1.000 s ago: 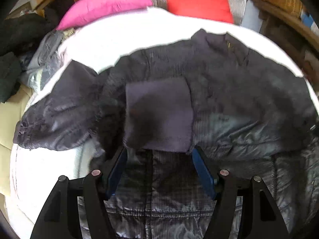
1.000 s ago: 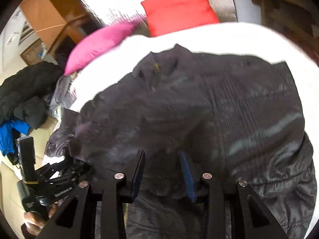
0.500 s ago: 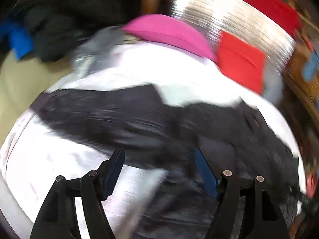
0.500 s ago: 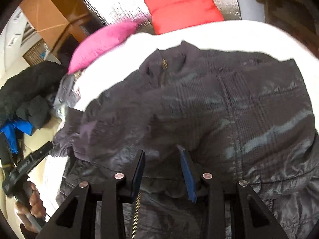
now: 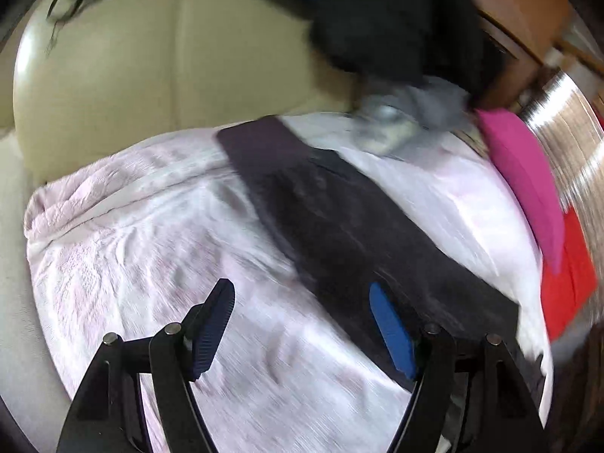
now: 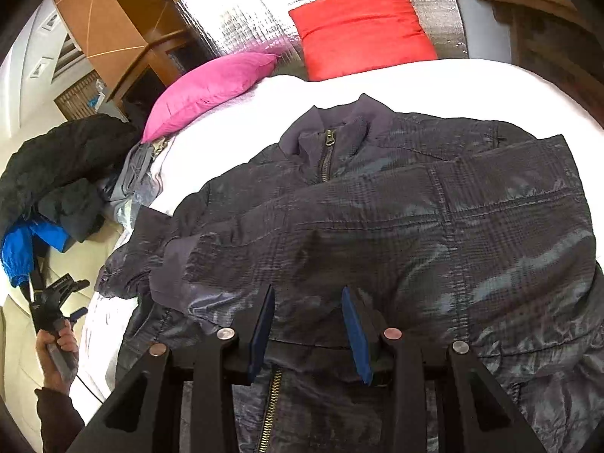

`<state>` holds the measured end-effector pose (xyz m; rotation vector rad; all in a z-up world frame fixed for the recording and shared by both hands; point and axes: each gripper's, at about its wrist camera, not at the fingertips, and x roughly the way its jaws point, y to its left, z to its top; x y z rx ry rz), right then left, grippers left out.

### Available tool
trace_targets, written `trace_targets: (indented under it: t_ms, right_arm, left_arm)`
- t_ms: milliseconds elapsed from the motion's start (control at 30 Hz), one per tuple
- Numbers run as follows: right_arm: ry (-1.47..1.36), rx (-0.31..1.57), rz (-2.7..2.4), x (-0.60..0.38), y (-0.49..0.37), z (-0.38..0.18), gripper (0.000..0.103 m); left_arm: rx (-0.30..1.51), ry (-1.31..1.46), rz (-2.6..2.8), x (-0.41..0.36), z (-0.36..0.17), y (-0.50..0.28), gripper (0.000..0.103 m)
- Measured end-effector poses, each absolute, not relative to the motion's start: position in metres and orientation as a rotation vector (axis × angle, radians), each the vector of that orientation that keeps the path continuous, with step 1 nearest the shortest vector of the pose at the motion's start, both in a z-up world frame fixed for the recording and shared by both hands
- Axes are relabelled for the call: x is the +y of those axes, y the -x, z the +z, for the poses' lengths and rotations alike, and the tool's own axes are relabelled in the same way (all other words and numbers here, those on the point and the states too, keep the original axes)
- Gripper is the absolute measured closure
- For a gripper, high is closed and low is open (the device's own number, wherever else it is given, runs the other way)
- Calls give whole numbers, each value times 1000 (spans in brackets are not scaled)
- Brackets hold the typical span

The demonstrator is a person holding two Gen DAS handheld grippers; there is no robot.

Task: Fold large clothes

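White bedding [image 6: 415, 79] carries a glossy dark jacket [image 6: 377, 226], zipped; left gripper [image 5: 302, 324] open, right gripper [image 6: 307, 328] half-open, empty.

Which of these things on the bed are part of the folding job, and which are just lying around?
Part of the job: dark jacket; bedspread it lies on.

Lying about: pink pillow; red cushion; grey garment; black and blue clothes pile.

No legible text, brand, number or sign in either view. One faint white mark — a line of small lettering — stands on the black body of the left gripper [image 6: 56, 294], left of the jacket [image 6: 377, 226] in the right wrist view; too small and blurred to read.
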<state>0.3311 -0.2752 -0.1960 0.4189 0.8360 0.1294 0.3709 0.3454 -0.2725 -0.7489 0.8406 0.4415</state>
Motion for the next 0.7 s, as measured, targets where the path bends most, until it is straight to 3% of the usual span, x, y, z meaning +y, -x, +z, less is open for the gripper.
trace_targets:
  t_ms: [300,433,600,700]
  right_arm:
    - [-392,852,131,-271,-334,-200,62]
    - [-372,865,128,-268,-337,-203,62]
    - [-373,878,116,-272,-339,-207,62]
    - [-381,881,107,-276,-340,-209,62]
  left_arm:
    - [831,812,354,372,-296,-392,30]
    - [854,858,332,373,-304,-404,46]
    - [838,850,348,375,-310,-424,46]
    - [830,835,371,375,-312,-433,59]
